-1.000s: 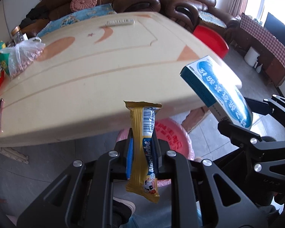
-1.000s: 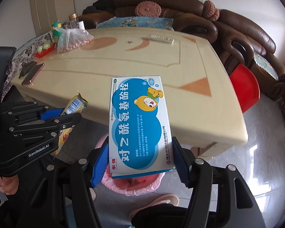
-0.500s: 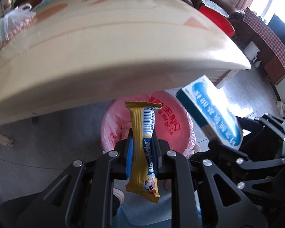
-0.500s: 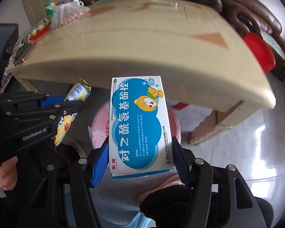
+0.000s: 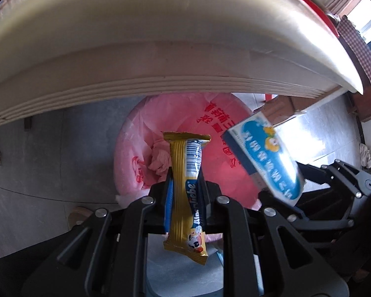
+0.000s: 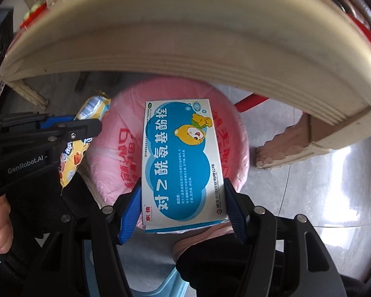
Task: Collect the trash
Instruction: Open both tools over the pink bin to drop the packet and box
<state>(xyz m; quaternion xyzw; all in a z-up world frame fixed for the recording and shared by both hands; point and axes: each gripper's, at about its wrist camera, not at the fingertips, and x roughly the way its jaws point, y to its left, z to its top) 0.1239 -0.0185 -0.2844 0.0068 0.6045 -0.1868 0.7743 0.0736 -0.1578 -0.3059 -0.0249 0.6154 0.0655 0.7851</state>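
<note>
Both grippers are sinking below the table edge (image 5: 160,57) toward the pink-lined bin (image 5: 136,153); left gripper (image 5: 184,193) is pinching the gold wrapper (image 5: 185,185); right gripper (image 6: 183,203) is clamping the blue box (image 6: 180,163); release is nearing

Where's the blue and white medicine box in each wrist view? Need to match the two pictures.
Left wrist: medicine box at right of centre, clamped in the right gripper.
Right wrist: medicine box at centre, between the blue pads.
Shared landmark: pink-lined trash bin, below the table edge.
</note>
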